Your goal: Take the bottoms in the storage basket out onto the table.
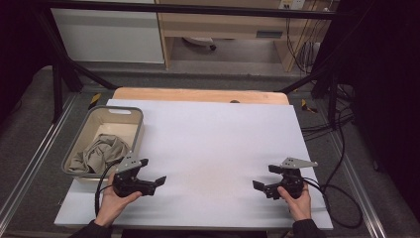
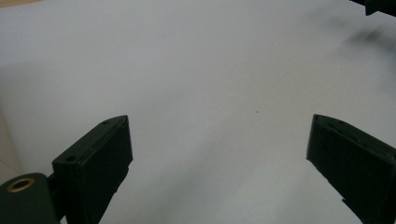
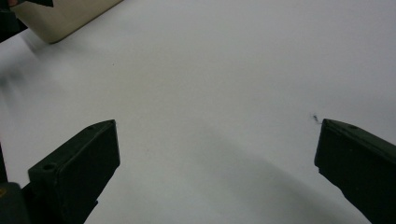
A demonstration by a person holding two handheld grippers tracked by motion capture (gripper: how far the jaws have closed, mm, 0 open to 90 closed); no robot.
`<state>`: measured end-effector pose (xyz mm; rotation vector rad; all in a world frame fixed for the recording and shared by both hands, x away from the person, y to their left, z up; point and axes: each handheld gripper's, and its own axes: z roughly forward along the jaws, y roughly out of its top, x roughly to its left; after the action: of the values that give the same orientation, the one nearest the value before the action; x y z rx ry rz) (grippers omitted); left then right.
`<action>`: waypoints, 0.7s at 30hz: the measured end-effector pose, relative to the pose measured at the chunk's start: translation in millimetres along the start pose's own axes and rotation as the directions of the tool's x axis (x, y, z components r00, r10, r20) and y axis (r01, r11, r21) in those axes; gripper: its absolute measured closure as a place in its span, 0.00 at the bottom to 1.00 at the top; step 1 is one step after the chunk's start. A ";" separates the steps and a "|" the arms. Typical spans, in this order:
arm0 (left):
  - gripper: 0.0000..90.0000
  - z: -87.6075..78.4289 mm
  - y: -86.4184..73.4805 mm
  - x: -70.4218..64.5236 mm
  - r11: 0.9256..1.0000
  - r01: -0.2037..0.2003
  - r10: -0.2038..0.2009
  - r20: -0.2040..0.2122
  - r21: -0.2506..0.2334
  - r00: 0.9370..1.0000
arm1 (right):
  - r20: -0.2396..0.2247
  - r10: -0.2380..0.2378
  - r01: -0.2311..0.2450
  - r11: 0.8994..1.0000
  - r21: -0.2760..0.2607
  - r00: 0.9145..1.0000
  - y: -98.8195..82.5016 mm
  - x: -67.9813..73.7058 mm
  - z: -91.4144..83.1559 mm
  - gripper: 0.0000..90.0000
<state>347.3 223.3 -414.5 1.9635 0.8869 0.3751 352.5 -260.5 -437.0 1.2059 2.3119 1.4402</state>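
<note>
- Cloth, a crumpled beige-grey piece, lies bunched in the near end of the bin, just beyond and to the outer side of the left gripper.
- The left gripper rests low over the white table cover, held in the person's left hand; its jaws are spread wide and hold nothing, as the left gripper view confirms with bare cover between them.
- The right gripper sits well apart from the bin, across the cover from the left one, in the person's right hand; its jaws are likewise spread and empty.
- Both pairs of jaws point inward toward each other, away from the cloth; in the right gripper view a corner of the bin shows far ahead of the jaws.
- The work looks to be at its very start: a rest pose, with the cloth untouched in the bin.
- The next move likely calls for the left gripper to turn outward and rise over the bin's near wall, then dip onto a raised fold of the cloth.
- A fold standing proud would give the jaws something to pinch; the bin's wall close by leaves little room to swing.
</note>
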 end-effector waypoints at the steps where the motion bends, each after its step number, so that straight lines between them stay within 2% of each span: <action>1: 0.07 -0.1 0.2 -0.2 1.000 -0.001 0.001 0.000 0.000 1.000 | 0.000 -0.001 0.001 1.000 0.000 1.000 0.0 0.0 0.0 0.01; 21: 0.08 -4.5 6.4 -3.0 1.000 -0.008 0.008 0.012 0.004 1.000 | -0.001 -0.004 0.004 1.000 0.002 1.000 0.2 0.0 -1.2 0.01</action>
<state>345.5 221.9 -406.4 1.9718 0.8725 0.3660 351.9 -261.3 -436.2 1.2008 2.3155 1.4374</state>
